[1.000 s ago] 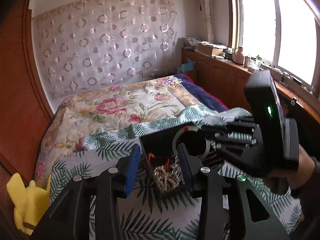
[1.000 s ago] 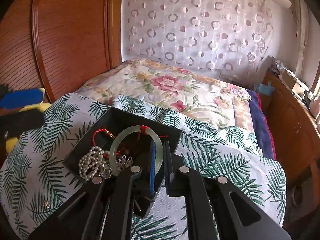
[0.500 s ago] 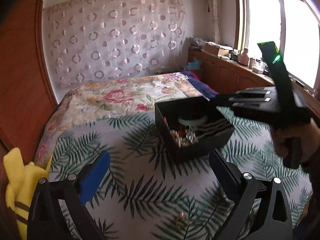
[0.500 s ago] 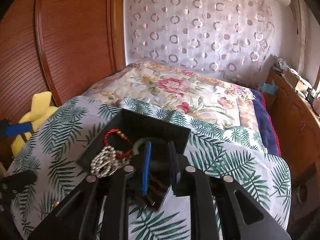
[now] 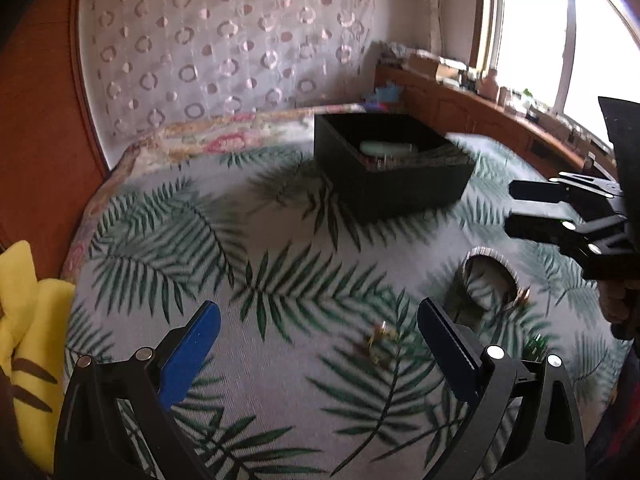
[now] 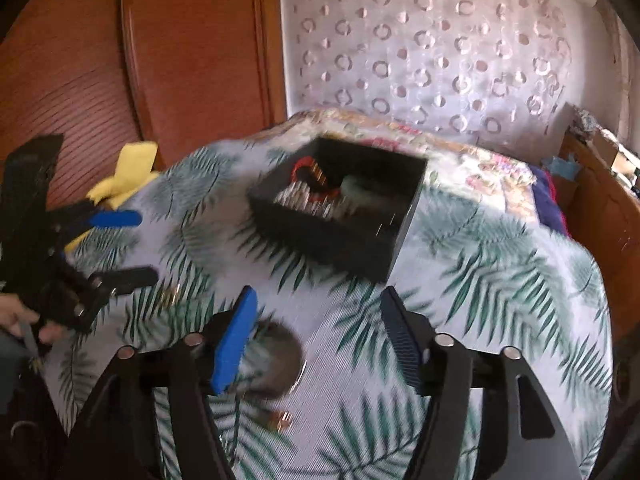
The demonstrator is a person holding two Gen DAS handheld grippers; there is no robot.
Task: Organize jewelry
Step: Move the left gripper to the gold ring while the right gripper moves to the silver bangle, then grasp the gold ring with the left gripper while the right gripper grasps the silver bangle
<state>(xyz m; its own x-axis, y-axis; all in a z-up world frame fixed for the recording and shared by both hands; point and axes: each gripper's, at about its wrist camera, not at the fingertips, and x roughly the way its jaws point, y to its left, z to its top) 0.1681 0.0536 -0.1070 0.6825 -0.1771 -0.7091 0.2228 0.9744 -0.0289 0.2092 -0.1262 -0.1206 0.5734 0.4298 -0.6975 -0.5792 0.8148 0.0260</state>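
Note:
A black open box stands on the palm-leaf bedspread; it also shows in the right wrist view. It holds a pale green bangle, a red cord bracelet and a pearl string. A wide band bracelet lies on the cloth near me; it also shows in the right wrist view. A small gold ring lies on the cloth. My left gripper is open and empty, close to the ring. My right gripper is open and empty above the band bracelet.
A yellow plush toy lies at the bed's left edge by the wooden headboard. A small gold piece and a green piece lie on the cloth. A wooden sideboard runs under the window.
My right gripper let go of the green bangle in the box, opened and drew back. My left gripper also pulled back from the box, opened wide and dropped toward the loose pieces.

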